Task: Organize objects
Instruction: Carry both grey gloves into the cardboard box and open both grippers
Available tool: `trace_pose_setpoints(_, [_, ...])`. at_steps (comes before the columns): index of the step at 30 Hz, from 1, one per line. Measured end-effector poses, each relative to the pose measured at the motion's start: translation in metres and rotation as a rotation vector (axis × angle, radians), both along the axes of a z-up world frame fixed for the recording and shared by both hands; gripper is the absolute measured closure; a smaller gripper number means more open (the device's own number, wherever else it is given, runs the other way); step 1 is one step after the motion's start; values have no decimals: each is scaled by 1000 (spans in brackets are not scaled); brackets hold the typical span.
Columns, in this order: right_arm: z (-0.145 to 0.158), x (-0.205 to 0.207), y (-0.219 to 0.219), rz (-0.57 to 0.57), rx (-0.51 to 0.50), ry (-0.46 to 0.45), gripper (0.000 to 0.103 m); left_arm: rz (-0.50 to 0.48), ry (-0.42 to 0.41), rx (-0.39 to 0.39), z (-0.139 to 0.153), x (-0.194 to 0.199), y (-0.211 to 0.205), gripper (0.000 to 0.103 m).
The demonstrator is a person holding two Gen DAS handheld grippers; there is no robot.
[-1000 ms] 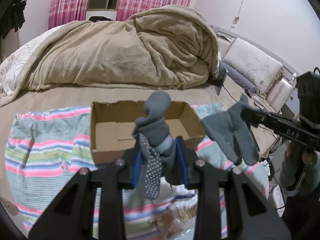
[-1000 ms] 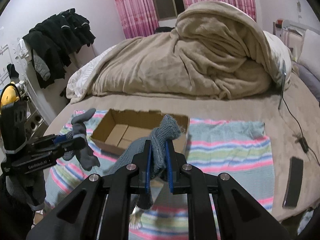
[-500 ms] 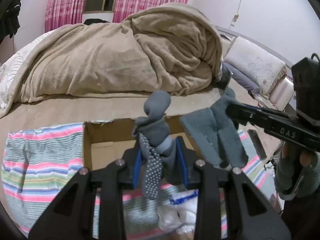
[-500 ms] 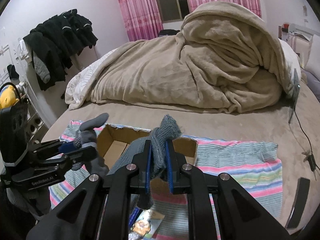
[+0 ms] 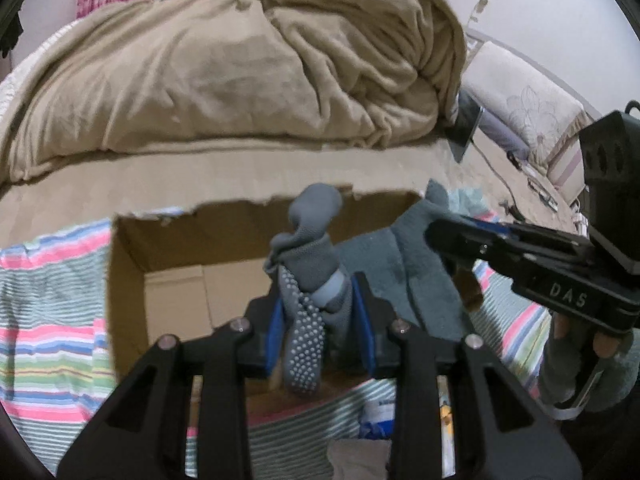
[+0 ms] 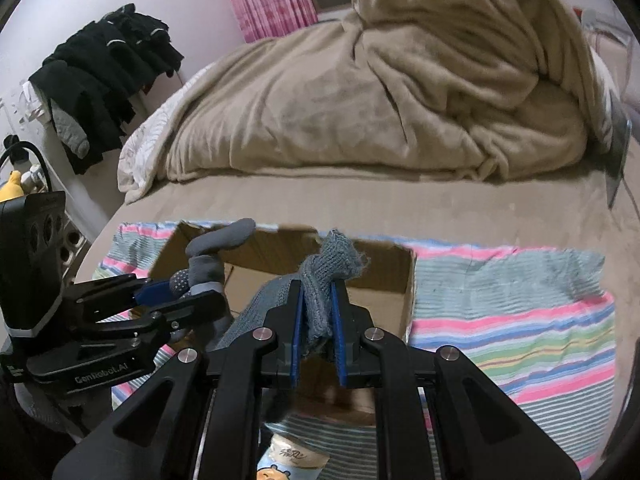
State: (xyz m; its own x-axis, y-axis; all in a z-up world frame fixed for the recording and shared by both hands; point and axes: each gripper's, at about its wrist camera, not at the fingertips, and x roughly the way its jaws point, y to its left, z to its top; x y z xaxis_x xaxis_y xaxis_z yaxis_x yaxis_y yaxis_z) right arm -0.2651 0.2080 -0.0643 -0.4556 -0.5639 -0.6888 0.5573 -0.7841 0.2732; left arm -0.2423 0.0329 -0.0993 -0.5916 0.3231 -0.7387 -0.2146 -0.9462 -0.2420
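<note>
My left gripper (image 5: 318,320) is shut on a grey sock with grip dots (image 5: 308,264) and holds it over the open cardboard box (image 5: 168,248). The left gripper also shows in the right wrist view (image 6: 178,294), with the dotted sock (image 6: 212,254) in it. My right gripper (image 6: 318,320) is shut on a grey-green knit sock (image 6: 330,264) over the box (image 6: 384,272). In the left wrist view the right gripper (image 5: 448,232) holds that sock (image 5: 416,268) at the box's right side. The box looks empty inside.
The box sits on a striped cloth (image 6: 520,300) spread on a bed. A big beige blanket (image 6: 380,92) is heaped behind. Small packets (image 6: 288,460) lie on the cloth near me. Dark clothes (image 6: 104,68) hang at the left wall. A phone (image 5: 466,128) leans at the right.
Both grippers have moved forward and closer to the box, each still holding its sock. The socks now hang over the box opening.
</note>
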Motion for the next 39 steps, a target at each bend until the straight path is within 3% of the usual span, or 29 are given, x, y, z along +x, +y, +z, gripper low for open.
trace_pose_setpoints(8, [-34, -4, -1, -24, 51, -79, 89, -39, -82, -21, -28, -12, 12, 71])
trace_pose_setpoints(15, [-39, 6, -3, -41, 114, -62, 87, -39, -128, -51, -41, -19, 18, 66])
trace_pose_setpoints(18, [-39, 5, -2, -48, 116, -64, 82, -23, -129, -68, -39, -19, 16, 64])
trace_pose_setpoints(21, [-35, 7, 0, -48, 100, -55, 69, -7, -121, -81, -32, -16, 13, 62])
trace_pose_setpoints(23, [-30, 10, 1, -50, 87, -49, 60, -1, -115, -84, -28, -13, 11, 59])
trace_pose_setpoints(24, [-28, 13, 2, -53, 85, -42, 49, 2, -112, -81, -25, -11, 10, 58])
trace_pose_setpoints(26, [-22, 18, 5, -61, 73, -30, 42, 3, -102, -73, -18, -5, 7, 44])
trace_pose_setpoints(33, [1, 39, 15, -73, 60, -5, 41, 8, -59, -65, 4, 17, 2, 42])
trace_pose_setpoints(35, [7, 46, 17, -73, 55, 2, 41, 11, -48, -55, 10, 24, 0, 31])
trace_pose_setpoints(39, [19, 60, 22, -70, 40, 12, 41, 16, -19, -44, 21, 38, -3, 21])
